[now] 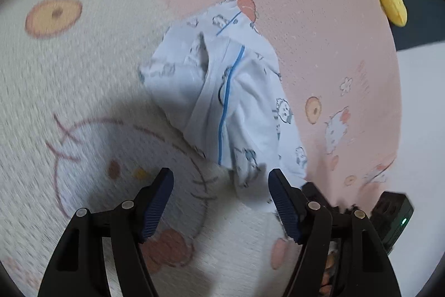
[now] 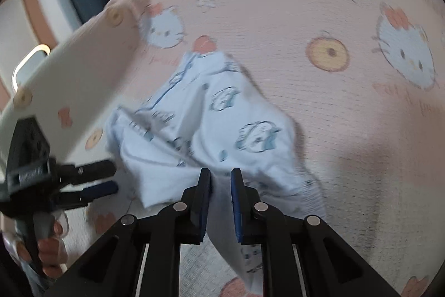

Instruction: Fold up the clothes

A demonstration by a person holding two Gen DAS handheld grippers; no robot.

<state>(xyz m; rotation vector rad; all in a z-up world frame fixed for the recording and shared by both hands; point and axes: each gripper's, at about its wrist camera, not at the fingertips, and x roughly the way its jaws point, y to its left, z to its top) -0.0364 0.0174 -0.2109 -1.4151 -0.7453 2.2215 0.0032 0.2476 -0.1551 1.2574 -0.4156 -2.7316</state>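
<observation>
Right tool (image 2: 220, 196) clamps a fold of one white blue-printed garment (image 2: 211, 130), crumpled on the pink cartoon-cat blanket (image 2: 319, 4). Left tool (image 1: 221, 202) is open, nothing gripped, garment hem just ahead between its tips. One yellow object (image 1: 389, 0) beyond blanket edge.

The left gripper (image 1: 221, 180) and right gripper (image 2: 220, 180) share 1 build: black plastic arms with triangular cut-outs, 4 round silver pivot pins each, and 2 ribbed dark-blue pads (image 1: 155, 206). A small green light (image 1: 403, 221) glows on a black housing.
</observation>
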